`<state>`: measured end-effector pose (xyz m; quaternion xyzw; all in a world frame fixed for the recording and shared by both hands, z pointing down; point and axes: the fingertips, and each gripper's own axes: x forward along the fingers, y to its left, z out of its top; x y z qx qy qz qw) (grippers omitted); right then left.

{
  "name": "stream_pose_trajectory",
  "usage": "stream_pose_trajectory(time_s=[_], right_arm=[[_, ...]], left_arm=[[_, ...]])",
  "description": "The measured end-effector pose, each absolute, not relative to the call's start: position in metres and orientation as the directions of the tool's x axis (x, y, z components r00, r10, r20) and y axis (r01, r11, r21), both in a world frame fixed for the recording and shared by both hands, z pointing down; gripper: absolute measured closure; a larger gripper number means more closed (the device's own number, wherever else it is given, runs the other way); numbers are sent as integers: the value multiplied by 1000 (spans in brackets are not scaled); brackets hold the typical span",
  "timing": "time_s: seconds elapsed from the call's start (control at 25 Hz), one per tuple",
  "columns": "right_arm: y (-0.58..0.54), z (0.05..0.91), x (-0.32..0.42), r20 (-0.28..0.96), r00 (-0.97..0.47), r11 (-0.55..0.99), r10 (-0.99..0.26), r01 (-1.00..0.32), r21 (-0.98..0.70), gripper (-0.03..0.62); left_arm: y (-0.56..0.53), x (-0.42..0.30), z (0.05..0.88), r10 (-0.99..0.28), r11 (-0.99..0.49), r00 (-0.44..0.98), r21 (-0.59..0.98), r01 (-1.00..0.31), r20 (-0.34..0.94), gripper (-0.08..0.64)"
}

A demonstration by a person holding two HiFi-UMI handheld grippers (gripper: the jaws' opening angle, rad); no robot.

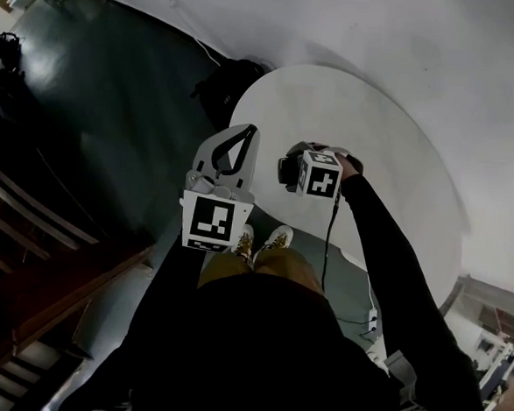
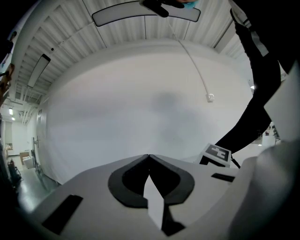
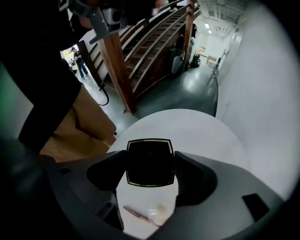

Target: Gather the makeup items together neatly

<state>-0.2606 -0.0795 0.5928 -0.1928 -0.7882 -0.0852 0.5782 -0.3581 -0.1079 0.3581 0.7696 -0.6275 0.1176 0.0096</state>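
R gripper [image 3: 151,171] clamps black compact [image 3: 150,161] btwn jaws, above table [image 3: 187,126]; L gripper [image 2: 149,157] closed, empty.

Black compact [image 3: 150,162]: its side edges sit under the jaws of the right gripper [image 3: 150,157]. In the head view the marker cube [image 1: 321,174] covers nearly all of it.
Pink slim item [image 3: 135,213]: both ends run under the gripper's body, and its kind cannot be told.
Pale item [image 3: 158,211]: lies just beside the pink one. It is blurred and partly covered, so it cannot be identified.
Round table [image 1: 367,138]: the near rim is hidden behind the person's arm [image 1: 385,253].
Far figures [image 3: 80,65]: too small to make out.
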Motion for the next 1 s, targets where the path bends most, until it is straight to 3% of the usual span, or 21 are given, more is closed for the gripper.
stream_pose_trajectory(time_s=[0.4,1.0], right_arm=[[-88,510,-235,914,-402,983,57,184,20,264],[-102,501,-110,916,-387,994,-109,-52,96,264]], left_arm=[[-128,-319,364,-935,-322,289,-151,-935,204,543],[-161,-171,352,-825,-565,543,-184,-804,158,543]])
